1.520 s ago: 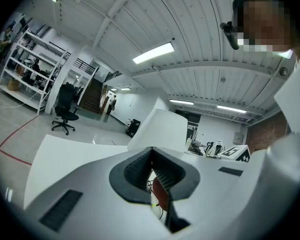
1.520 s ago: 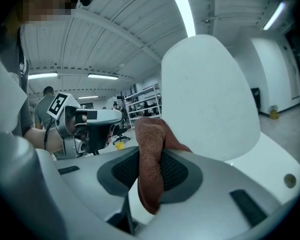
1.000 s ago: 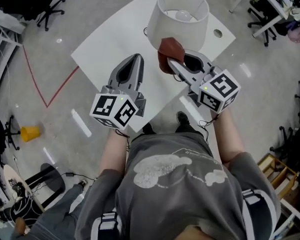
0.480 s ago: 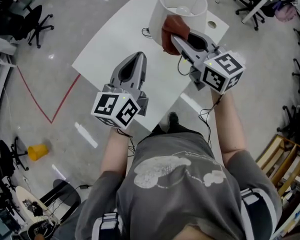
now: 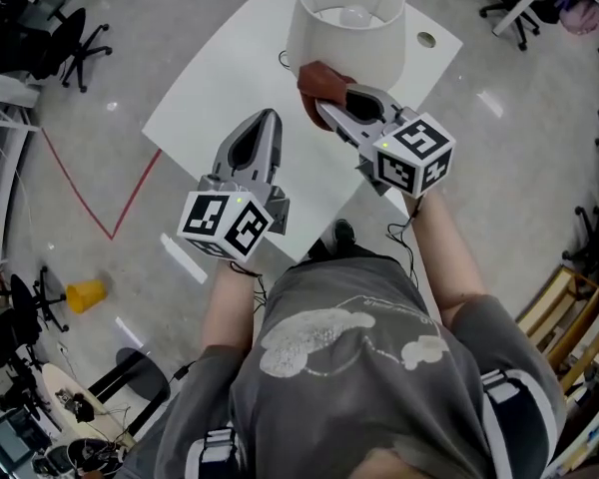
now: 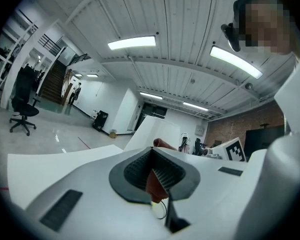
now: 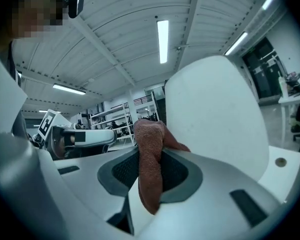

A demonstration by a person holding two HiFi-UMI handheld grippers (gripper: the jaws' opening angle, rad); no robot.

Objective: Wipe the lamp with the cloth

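Lamp [image 5: 346, 23] near side is blocked: right gripper [image 5: 324, 103], clamped on the cloth [image 5: 317, 78], sits against the shade. Left of the lamp the table [image 5: 220, 88] is open, bar a thin cord [image 5: 283, 61] at its foot and the left gripper [image 5: 265, 118] hanging near-left. Right of the lamp is only a narrow strip with a round hole [image 5: 426, 39].

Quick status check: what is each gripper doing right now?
Left gripper: closed, holding nothing.
Right gripper: closed on the cloth.
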